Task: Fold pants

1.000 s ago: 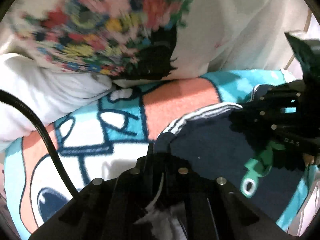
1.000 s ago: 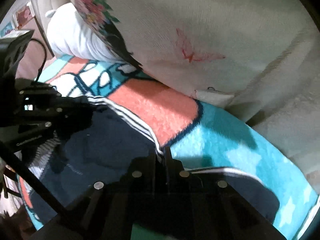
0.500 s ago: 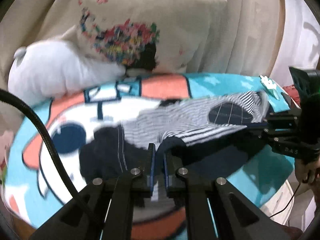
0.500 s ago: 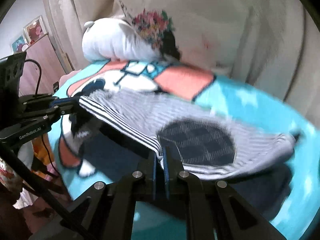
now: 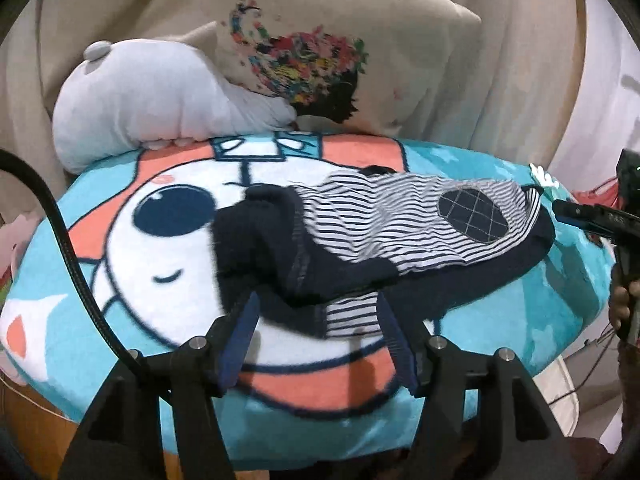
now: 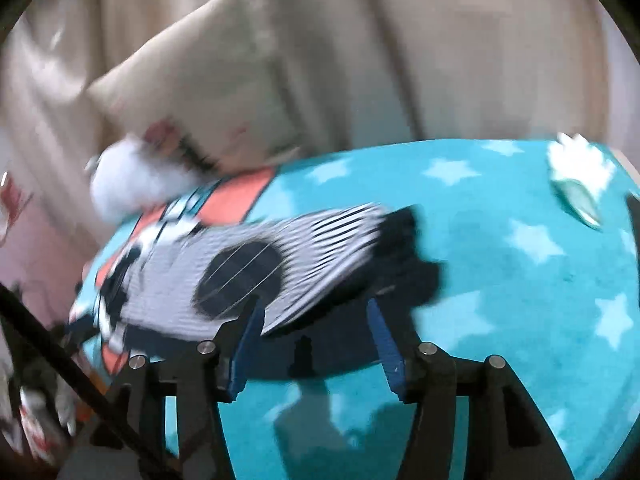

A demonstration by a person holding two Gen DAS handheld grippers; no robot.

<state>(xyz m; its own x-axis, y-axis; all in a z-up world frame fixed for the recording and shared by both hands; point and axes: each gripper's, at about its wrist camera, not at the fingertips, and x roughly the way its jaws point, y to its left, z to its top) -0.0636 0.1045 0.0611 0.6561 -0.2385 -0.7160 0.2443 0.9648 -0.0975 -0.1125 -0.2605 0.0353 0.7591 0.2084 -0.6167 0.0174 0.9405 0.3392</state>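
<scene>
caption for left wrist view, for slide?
Open left gripper over striped navy pants lying on a cartoon blanket.

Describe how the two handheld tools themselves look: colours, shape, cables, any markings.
The left tool has a black angular frame with silver screw heads and two blue ribbed fingers. A thick black cable curves past its left side. The right tool is built the same: black frame, silver screws, blue fingers; a black cable crosses its lower left. Seen from the left camera, its side carries small pale lettering, too blurred to read.
</scene>
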